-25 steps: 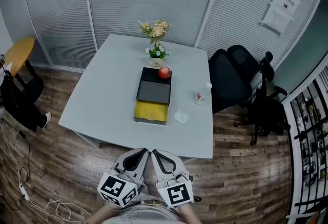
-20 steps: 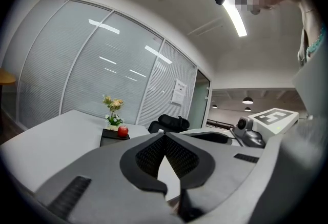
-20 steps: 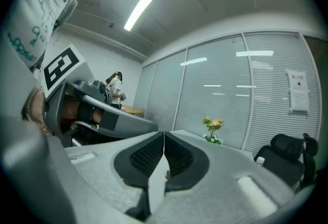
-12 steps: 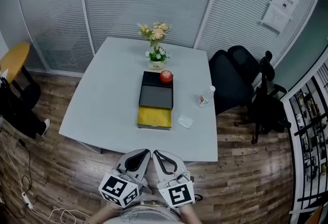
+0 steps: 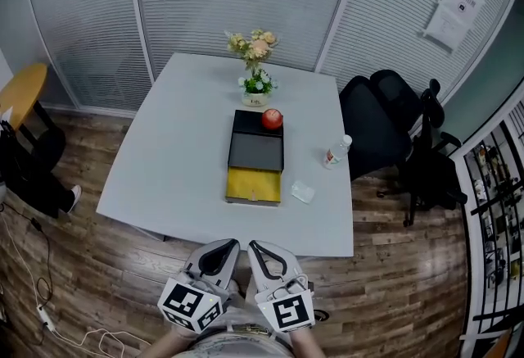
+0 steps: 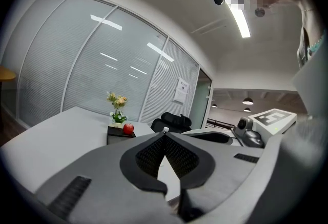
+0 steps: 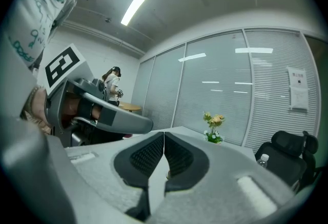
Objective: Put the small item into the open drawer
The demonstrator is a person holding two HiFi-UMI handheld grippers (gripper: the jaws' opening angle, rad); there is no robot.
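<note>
A black box (image 5: 255,150) lies on the white table (image 5: 172,151), its yellow drawer (image 5: 253,184) pulled open toward me. The small item, a pale clear packet (image 5: 303,192), lies on the table just right of the drawer. A red apple (image 5: 272,118) rests on the box's far end and also shows as the apple (image 6: 128,127) in the left gripper view. My left gripper (image 5: 231,246) and right gripper (image 5: 255,248) hover side by side over the floor, short of the table's near edge. Both are shut and hold nothing, as the left gripper (image 6: 164,134) and right gripper (image 7: 164,134) show in their own views.
A flower pot (image 5: 257,82) stands behind the box, and a water bottle (image 5: 336,153) stands near the table's right edge. Black office chairs (image 5: 385,119) sit to the right of the table. A round yellow table (image 5: 24,90) and cables (image 5: 49,324) are at the left. Glass walls with blinds run behind.
The table and box have shifted slightly right and nearer in the head view. Both grippers keep their shut, side-by-side pose.
</note>
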